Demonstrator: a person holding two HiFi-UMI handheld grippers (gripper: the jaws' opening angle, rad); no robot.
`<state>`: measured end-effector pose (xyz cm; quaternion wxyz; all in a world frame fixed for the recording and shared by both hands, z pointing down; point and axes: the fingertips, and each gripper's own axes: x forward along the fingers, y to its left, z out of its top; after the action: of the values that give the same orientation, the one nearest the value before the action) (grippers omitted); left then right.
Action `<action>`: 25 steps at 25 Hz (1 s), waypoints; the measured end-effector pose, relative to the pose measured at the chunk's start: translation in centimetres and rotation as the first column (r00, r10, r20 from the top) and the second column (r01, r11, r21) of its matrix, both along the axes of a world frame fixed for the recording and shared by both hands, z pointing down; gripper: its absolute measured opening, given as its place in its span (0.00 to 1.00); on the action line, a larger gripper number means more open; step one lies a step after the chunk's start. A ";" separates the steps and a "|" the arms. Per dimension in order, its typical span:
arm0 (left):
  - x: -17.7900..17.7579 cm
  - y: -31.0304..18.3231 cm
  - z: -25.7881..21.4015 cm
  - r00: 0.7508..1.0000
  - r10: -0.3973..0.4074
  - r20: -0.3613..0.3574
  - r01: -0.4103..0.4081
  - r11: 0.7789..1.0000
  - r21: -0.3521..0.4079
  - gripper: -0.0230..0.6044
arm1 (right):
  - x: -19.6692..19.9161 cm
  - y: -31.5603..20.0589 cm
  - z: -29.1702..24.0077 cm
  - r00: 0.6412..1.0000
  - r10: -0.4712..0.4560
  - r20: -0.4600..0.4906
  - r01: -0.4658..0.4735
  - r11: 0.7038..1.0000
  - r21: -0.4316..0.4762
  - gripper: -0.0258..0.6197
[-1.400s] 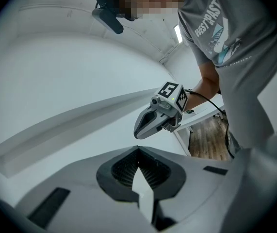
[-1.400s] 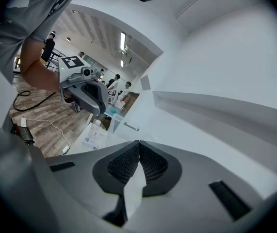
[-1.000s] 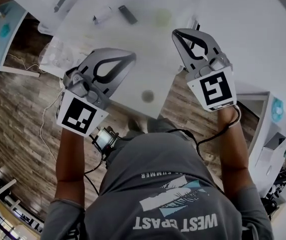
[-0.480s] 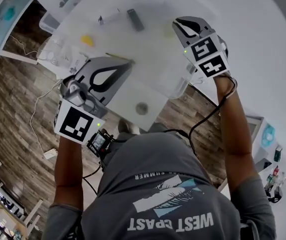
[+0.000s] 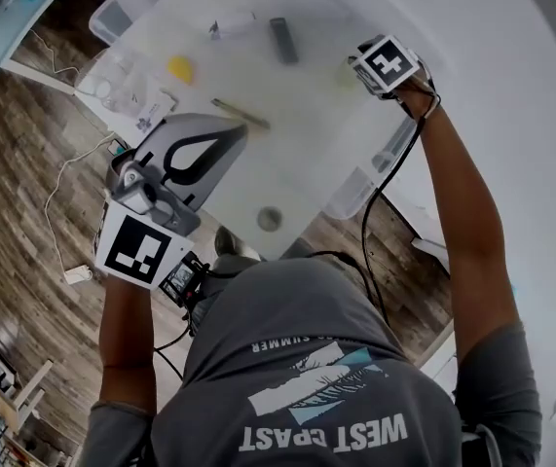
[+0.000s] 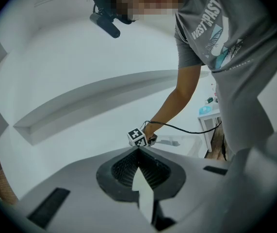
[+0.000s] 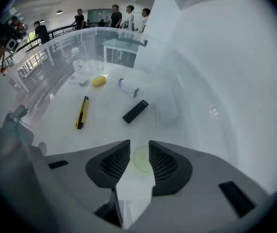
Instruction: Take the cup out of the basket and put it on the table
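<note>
Head view puts the left claw (image 5: 221,136) nearest, pinched together on nothing at the near side of the white desk (image 5: 258,188), with wood-plank floor (image 5: 24,193) below. Farther out, the right claw (image 7: 139,144), its jaws just opened wide, points down into the clear basket (image 5: 355,191), and the pale green cup (image 7: 141,160) stands ungripped between them. Beyond lie a yellow knife (image 7: 82,111) and a black remote (image 7: 135,111), and onlookers (image 7: 116,14) line a distant railing.
</note>
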<state>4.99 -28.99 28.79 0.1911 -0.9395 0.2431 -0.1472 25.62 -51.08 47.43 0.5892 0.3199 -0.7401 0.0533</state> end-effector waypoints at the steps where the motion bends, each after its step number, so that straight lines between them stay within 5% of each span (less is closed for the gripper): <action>1: -0.2 -0.1 0.1 1.000 -0.012 0.000 0.012 1.000 -0.005 0.05 | 0.2 -0.5 1.1 1.000 0.009 -0.014 -0.009 0.999 -0.035 0.24; 11: -1.6 0.0 1.0 0.995 -0.095 0.021 0.096 0.995 -0.042 0.05 | 3.1 -1.0 10.8 0.989 0.098 -0.108 -0.125 0.948 -0.291 0.24; 20: -2.3 0.7 1.8 0.992 -0.118 0.038 0.120 0.990 -0.068 0.05 | 3.6 0.1 13.8 0.986 0.024 -0.165 -0.080 0.936 -0.344 0.10; 25: -2.8 1.2 1.7 0.994 -0.106 0.033 0.108 0.992 -0.066 0.05 | 2.8 -0.5 12.0 0.989 0.000 -0.148 -0.041 0.959 -0.279 0.09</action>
<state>2.22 -27.74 30.46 0.1547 -0.9288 0.2852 -0.1791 28.40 -51.61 59.47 0.6807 0.2438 -0.6764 0.1403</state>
